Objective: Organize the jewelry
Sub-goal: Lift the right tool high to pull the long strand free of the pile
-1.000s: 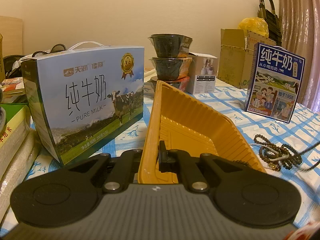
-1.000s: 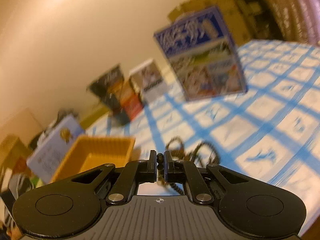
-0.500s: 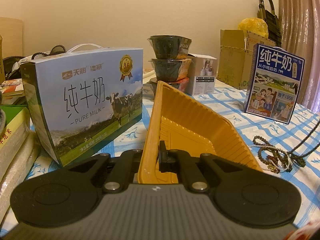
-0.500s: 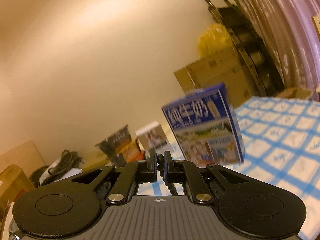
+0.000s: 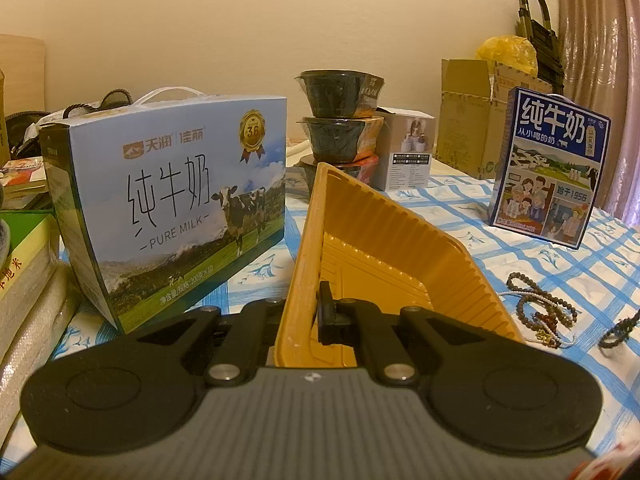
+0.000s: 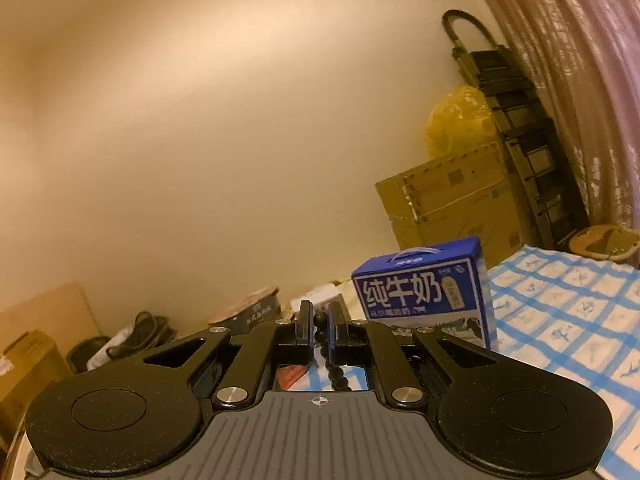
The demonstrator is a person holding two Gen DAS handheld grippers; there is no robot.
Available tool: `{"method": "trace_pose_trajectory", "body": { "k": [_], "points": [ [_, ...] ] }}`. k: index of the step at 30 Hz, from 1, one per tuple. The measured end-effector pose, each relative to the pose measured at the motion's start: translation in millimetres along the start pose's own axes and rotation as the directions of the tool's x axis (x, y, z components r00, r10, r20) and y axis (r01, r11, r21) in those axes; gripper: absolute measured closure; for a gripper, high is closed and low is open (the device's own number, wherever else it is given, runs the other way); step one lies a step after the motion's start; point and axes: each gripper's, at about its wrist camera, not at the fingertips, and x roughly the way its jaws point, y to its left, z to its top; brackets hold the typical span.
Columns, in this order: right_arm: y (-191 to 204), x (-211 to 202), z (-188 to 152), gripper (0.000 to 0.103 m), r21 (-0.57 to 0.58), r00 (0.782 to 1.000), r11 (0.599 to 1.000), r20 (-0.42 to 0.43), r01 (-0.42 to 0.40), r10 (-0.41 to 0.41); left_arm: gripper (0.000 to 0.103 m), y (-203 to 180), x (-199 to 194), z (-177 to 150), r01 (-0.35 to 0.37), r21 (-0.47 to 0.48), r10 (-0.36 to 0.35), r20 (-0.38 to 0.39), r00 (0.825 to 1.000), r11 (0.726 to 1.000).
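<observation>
The right tool [image 6: 319, 334] is squeezed shut on a string of dark round beads [image 6: 322, 336], which hangs down between its two fingers, up high above the blue-and-white checked tabletop [image 6: 568, 320]. The best way to do this step, I think, is to carry the beads slowly over the orange ribbed plastic tray [image 5: 384, 256] and lower them in before letting go, so the dangling end does not catch on the rim. The left tool [image 5: 316, 312] is pinched shut on the tray's near wall and tips it up. More brown bead strings [image 5: 540, 308] lie on the tabletop just beside the tray.
</observation>
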Motion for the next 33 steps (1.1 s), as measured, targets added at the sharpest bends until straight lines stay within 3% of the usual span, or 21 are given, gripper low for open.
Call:
{"method": "trace_pose_trajectory", "body": {
  "k": [7,21,26,33],
  "points": [
    [18,8,35,0.096,-0.053,0.998,0.997,-0.036,-0.05,0.048,0.098,1,1,0,0.001,0.001,-0.001,-0.001,1.0,1.0],
    [81,21,99,0.097,-0.14,0.983,0.974,0.013,-0.178,0.182,0.098,1,0,0,0.006,-0.015,-0.006,0.001,1.0,1.0],
    [105,45,98,0.097,-0.113,0.965,0.959,-0.036,-0.261,0.258,0.098,3,0,-1,0.007,-0.024,-0.007,0.001,1.0,1.0],
    [147,79,78,0.097,-0.068,0.922,0.921,-0.091,-0.383,0.376,0.098,4,0,0,0.008,-0.037,-0.008,-0.002,1.0,0.999]
  ]
}}
